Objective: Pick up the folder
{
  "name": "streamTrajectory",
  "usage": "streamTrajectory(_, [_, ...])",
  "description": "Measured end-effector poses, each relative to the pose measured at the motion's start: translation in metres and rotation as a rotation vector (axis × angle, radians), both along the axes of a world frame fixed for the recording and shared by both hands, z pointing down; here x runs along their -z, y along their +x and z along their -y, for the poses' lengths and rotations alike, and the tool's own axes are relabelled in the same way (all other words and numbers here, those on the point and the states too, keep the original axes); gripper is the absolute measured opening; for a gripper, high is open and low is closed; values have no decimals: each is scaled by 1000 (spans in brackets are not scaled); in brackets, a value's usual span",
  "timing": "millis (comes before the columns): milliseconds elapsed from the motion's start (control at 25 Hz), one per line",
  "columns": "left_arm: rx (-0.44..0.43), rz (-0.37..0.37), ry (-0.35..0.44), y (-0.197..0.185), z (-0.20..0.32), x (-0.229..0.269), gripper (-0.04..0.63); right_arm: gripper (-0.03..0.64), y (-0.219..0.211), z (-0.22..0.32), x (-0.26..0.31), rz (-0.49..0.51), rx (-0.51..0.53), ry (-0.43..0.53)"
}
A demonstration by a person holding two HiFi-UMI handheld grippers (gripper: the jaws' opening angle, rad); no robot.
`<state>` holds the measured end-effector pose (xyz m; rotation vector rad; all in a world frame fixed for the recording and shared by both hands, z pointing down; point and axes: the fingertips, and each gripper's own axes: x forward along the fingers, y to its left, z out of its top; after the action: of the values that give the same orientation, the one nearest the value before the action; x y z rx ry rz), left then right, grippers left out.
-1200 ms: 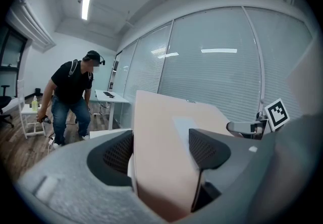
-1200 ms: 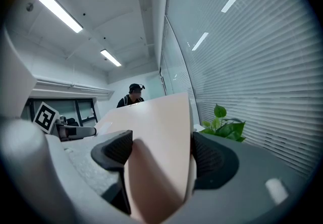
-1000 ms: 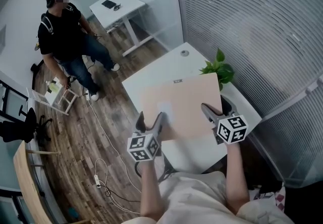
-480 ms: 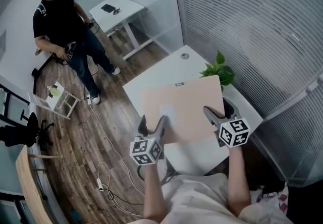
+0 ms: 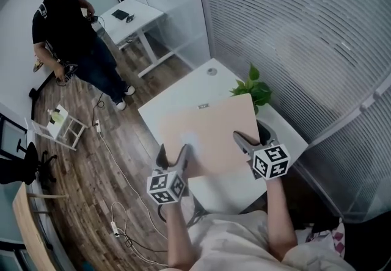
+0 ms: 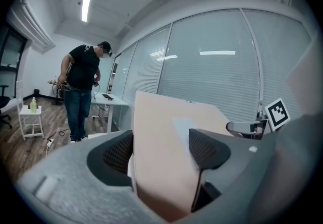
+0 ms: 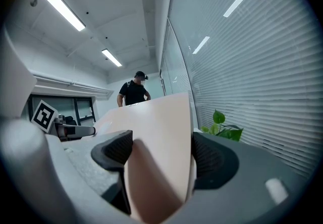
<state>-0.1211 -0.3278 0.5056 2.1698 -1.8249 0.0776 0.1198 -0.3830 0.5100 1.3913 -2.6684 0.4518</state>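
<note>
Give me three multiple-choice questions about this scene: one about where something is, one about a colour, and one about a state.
1. Where is the plant?
A) on the floor
B) at the white table's edge beside the blinds
C) on top of the folder

2. What colour is the folder?
A) pale tan
B) blue
C) black

3. How is the folder held?
A) it lies untouched
B) by one gripper only
C) by the left hand-held gripper and the right hand-held gripper together

Answers:
1. B, because the head view shows the plant's leaves at that edge, past the folder.
2. A, because it looks tan in all views.
3. C, because each gripper view shows its jaws shut on the folder.
</note>
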Motion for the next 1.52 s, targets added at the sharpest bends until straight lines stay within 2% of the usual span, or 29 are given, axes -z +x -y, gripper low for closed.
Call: streamTrajectory(1520, [19,10,15,-4,2,8,364,374,-6,6,8,-12,8,33])
